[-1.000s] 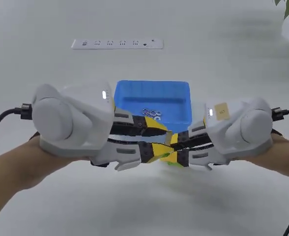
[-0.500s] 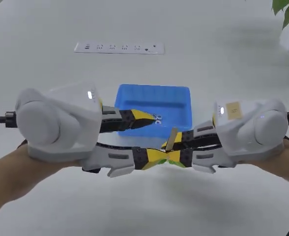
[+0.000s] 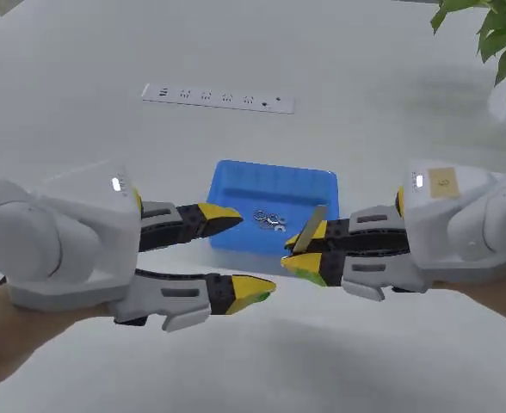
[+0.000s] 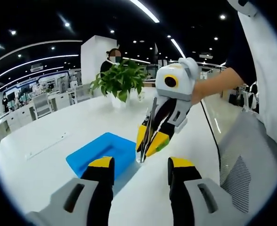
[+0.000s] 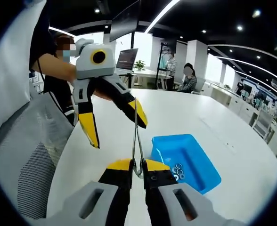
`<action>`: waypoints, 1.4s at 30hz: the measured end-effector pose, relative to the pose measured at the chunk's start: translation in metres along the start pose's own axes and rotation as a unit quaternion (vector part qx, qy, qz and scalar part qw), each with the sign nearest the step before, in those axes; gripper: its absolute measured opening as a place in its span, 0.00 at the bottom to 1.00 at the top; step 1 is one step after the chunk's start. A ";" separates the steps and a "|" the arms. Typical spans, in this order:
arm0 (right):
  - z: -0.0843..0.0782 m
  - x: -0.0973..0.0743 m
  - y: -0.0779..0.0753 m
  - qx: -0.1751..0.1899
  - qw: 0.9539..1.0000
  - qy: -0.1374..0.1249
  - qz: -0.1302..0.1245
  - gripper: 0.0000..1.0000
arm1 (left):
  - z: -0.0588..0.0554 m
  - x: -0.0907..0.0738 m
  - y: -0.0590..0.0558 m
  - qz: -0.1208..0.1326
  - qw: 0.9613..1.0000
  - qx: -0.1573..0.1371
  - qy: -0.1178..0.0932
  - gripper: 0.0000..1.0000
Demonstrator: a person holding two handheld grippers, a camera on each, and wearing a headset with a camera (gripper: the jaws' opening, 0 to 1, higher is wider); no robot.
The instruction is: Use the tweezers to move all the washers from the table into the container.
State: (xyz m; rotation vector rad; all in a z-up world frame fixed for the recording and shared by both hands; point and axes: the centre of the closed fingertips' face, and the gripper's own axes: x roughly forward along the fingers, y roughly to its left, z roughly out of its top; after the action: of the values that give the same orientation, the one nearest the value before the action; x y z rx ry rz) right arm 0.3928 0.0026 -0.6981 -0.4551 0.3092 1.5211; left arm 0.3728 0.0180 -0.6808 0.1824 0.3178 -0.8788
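Tweezers (image 3: 309, 228) are clamped in the right claw (image 3: 292, 255), whose two yellow-tipped jaws are pressed together on the thin metal tool. In the right gripper view the tweezers (image 5: 136, 136) rise straight out from between that claw's (image 5: 137, 165) jaws as a narrow grey strip. In the head view they slant upward across the near right corner of the blue container (image 3: 236, 185). The left claw (image 3: 255, 252) is released and grasps nothing, its jaws spread well apart, one above the other in the head view. In its own view the left claw (image 4: 141, 165) shows a wide gap between its jaws, and through that gap the right claw (image 4: 150, 141) appears with the tweezers (image 4: 148, 125) in its grip. The two claws face each other, tips near but apart, above the white bench (image 3: 365, 120) just in front of the container. The washers (image 3: 270, 219) lie in a small cluster on the container's floor, toward its near side; the right gripper view shows the washers (image 5: 177, 170) there too, inside the container (image 5: 195, 155). Beyond the container a white power strip (image 3: 219, 97) lies flat on the bench, and a green plant (image 3: 494, 39) stands at the far right.
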 end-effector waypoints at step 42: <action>-0.049 0.062 -0.083 0.009 0.999 0.053 -0.005 0.10 | -0.036 -0.036 0.021 0.082 0.994 -0.072 -0.002 0.52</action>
State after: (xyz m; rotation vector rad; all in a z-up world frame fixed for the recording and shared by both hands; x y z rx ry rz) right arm 0.4822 0.0347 -0.7624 -0.5231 0.4028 1.4852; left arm 0.3606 0.0676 -0.7018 0.0716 0.3562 -0.6909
